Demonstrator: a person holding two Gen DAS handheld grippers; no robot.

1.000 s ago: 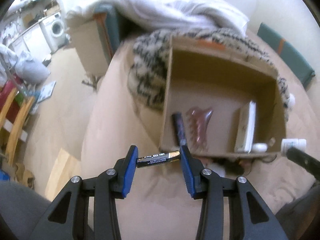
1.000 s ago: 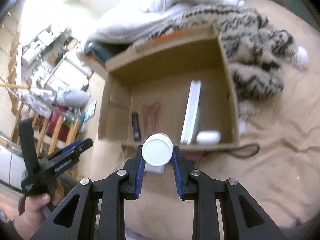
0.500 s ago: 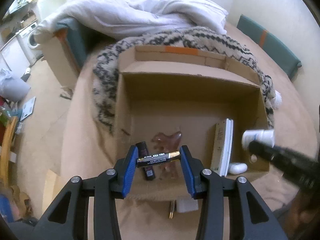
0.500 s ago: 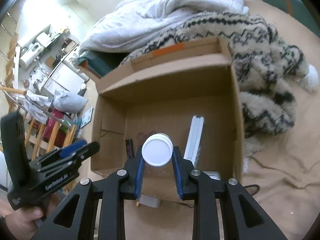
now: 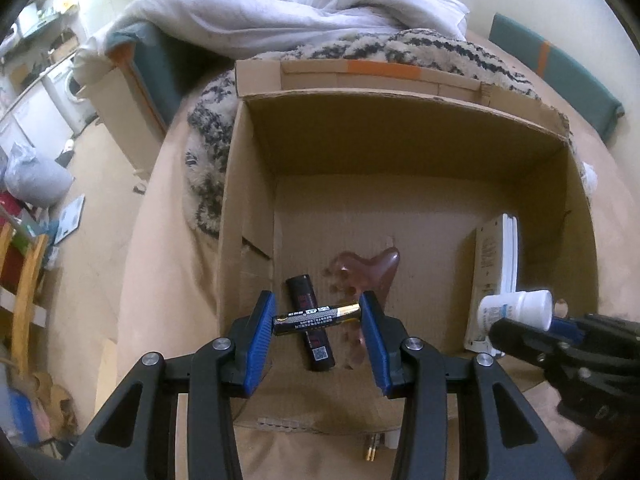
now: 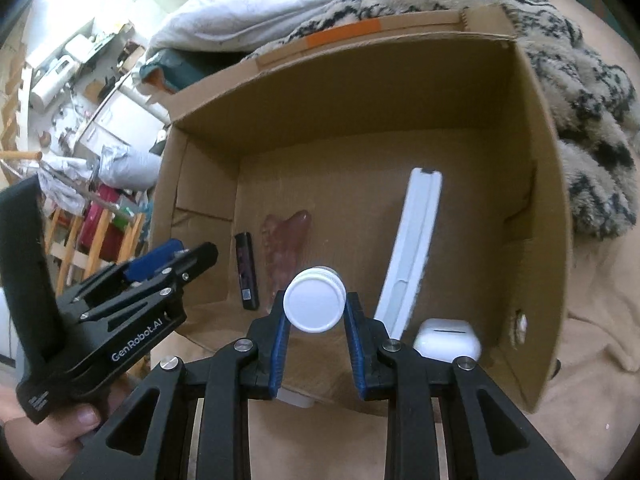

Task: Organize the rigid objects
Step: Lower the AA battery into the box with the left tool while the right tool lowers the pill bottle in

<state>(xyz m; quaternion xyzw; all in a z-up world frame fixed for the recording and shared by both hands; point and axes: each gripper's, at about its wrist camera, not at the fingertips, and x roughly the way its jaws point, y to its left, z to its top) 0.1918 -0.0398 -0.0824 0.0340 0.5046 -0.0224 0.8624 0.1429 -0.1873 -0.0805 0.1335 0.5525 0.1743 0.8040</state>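
- My left hand-held gripper holds a battery crosswise above the box floor.
- My right hand-held gripper clamps a white bottle over the box.
- I judge the step is placing; next, lower and release both.

My left gripper points steeply downward, its blue pads clamped end to end on a battery held crosswise. My right gripper points steeply downward too, pads pressed on a white-capped bottle. My left hand wraps that gripper's handle.
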